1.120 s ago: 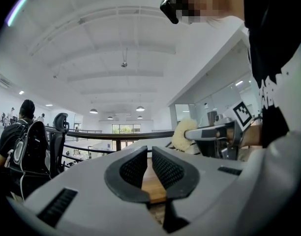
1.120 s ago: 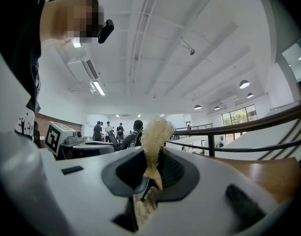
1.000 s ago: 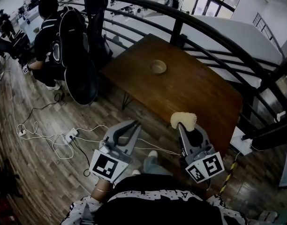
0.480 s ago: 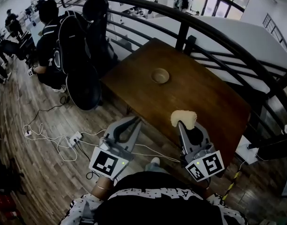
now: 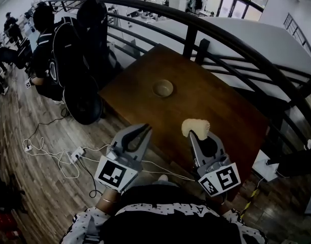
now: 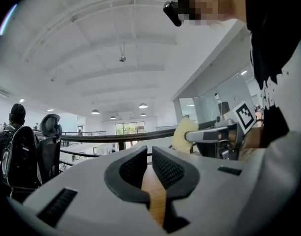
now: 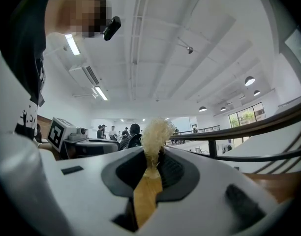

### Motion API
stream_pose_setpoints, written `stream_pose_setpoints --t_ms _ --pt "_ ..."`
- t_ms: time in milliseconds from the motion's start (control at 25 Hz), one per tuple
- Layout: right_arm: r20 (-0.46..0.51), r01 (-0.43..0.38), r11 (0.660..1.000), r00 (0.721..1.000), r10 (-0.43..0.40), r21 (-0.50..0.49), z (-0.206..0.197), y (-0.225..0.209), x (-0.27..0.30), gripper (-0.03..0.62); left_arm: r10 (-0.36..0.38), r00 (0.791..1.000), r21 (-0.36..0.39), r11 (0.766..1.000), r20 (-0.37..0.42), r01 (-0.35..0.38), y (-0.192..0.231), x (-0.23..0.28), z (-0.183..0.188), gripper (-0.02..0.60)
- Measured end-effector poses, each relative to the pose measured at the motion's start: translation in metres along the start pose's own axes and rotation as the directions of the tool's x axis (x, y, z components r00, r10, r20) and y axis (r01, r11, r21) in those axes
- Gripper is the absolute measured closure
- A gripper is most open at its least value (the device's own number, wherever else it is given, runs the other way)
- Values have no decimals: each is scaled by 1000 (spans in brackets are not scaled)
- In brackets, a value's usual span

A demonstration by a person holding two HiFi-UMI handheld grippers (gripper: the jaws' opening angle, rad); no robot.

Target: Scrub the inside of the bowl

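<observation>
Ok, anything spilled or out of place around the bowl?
Nothing stands out. The bowl sits upright and alone on the table, no spill visible. The right gripper is shut on the scrubber; the left gripper is shut, empty.

Open surface [image 5: 216, 105] lies all round the bowl [image 5: 163, 88]. A black railing [image 5: 191, 34] hems it from 12 to 3 o'clock, and a black chair [image 5: 82, 85] crowds 9 o'clock.

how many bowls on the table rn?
1. The bowl sits on the wooden table, toward its left end in the head view. The right gripper and its sponge cover part of the near edge, so another could hide there.
</observation>
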State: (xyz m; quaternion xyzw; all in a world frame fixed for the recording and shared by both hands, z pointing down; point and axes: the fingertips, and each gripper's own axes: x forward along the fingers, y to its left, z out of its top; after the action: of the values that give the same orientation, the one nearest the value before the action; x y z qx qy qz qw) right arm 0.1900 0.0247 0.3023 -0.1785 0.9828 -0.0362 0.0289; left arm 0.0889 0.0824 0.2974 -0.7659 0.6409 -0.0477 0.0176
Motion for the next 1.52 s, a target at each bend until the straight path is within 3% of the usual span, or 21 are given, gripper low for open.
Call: stream_pose_setpoints --t_ms 240,480,840,1120,1520 --pt "-11 -5 1000 1000 5 13 -7 -18 -4 533 16 1000 0 1000 -20 -16 -2 17 -6 565" --pt "-13 2 1000 1000 -2 3 -11 -29 15 533 21 999 -28 999 -35 -22 27 35 -20 563" --pt "-13 97 995 995 -97 -8 -15 -52 96 533 -81 996 -24 996 -22 81 105 86 -25 563" --pt "-19 136 991 991 -136 4 -21 -70 145 534 -116 993 -40 993 -21 115 150 117 -34 563" --pt "-47 168 986 985 -168 -2 -29 -92 177 533 -166 986 -76 984 -30 163 176 152 -46 509"
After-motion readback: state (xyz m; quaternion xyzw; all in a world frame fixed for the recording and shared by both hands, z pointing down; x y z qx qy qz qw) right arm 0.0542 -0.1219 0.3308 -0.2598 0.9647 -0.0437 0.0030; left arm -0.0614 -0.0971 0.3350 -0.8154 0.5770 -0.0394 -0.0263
